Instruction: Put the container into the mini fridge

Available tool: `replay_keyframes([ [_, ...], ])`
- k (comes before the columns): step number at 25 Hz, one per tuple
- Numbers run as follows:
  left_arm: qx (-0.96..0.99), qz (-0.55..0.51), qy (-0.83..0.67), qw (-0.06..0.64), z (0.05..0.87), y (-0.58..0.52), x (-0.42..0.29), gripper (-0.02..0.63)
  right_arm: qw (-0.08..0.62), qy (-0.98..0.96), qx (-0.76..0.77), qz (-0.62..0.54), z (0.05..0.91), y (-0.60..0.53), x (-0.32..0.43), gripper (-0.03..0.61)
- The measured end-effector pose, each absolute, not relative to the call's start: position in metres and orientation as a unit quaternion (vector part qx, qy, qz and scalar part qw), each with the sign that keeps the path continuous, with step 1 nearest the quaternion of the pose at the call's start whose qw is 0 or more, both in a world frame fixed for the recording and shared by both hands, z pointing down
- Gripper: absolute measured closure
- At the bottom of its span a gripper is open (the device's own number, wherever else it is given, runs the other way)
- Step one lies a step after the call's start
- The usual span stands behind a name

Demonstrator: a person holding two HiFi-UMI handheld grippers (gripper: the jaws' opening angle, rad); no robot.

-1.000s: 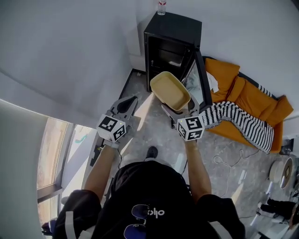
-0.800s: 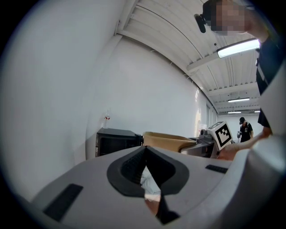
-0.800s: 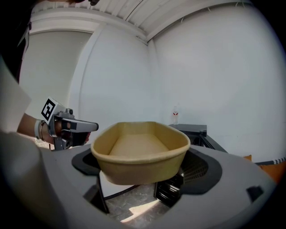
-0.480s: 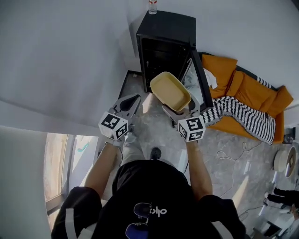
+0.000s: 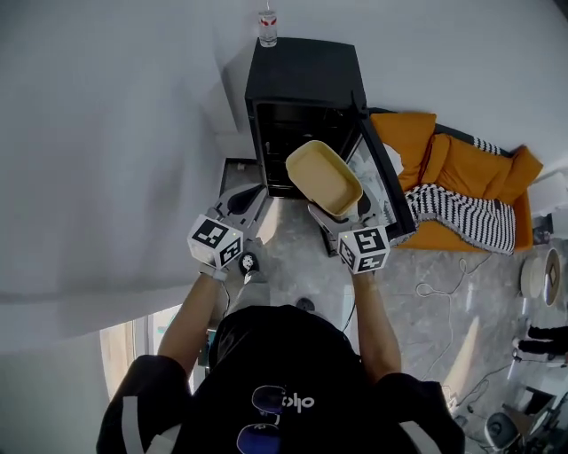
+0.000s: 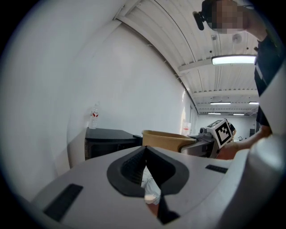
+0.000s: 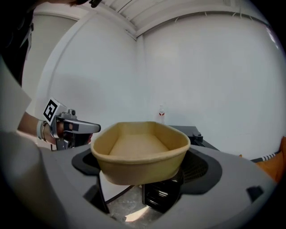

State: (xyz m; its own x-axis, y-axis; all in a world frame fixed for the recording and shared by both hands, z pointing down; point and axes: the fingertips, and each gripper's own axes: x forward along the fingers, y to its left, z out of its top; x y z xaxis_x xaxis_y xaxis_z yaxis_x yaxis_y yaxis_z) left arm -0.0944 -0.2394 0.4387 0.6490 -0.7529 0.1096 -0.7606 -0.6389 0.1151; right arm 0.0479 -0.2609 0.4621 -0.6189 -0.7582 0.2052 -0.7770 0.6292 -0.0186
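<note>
A black mini fridge [image 5: 302, 75] stands against the wall, its door [image 5: 380, 173] swung open to the right. In front of the opening hangs a tan, empty, oval container [image 5: 324, 176], with my right gripper [image 5: 341, 209] shut on its near end. In the right gripper view the container [image 7: 140, 150] fills the space between the jaws, with the fridge [image 7: 193, 134] behind it. My left gripper [image 5: 256, 190] sits left of the container, jaws shut on nothing. The left gripper view shows its jaw tips [image 6: 145, 150] meeting, the fridge [image 6: 109, 141] and the container [image 6: 167, 138] beyond.
A water bottle [image 5: 267, 27] stands on the fridge top. An orange sofa cushion [image 5: 461, 164] with a striped blanket [image 5: 461, 208] lies right of the door. Cables [image 5: 435, 291] trail on the marble floor. A white wall [image 5: 106, 133] runs along the left.
The person has stepped closer to the fridge. The container, still held by the right gripper, now overlaps the fridge opening. The left gripper keeps its place beside it.
</note>
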Motion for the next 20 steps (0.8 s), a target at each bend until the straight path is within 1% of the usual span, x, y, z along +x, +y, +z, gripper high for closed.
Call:
replay_keyframes([
  [12,0.927,0.025,-0.364,0.086,0.448,-0.333,-0.184,0.609,0.088,-0.873,0.475,0.065,0.460,-0.345,-0.045,0.048],
  [20,0.938,0.017,-0.337,0.085,0.447,-0.361,-0.206,0.609,0.086,-0.848,0.519,0.069,0.463,-0.360,-0.054,0.048],
])
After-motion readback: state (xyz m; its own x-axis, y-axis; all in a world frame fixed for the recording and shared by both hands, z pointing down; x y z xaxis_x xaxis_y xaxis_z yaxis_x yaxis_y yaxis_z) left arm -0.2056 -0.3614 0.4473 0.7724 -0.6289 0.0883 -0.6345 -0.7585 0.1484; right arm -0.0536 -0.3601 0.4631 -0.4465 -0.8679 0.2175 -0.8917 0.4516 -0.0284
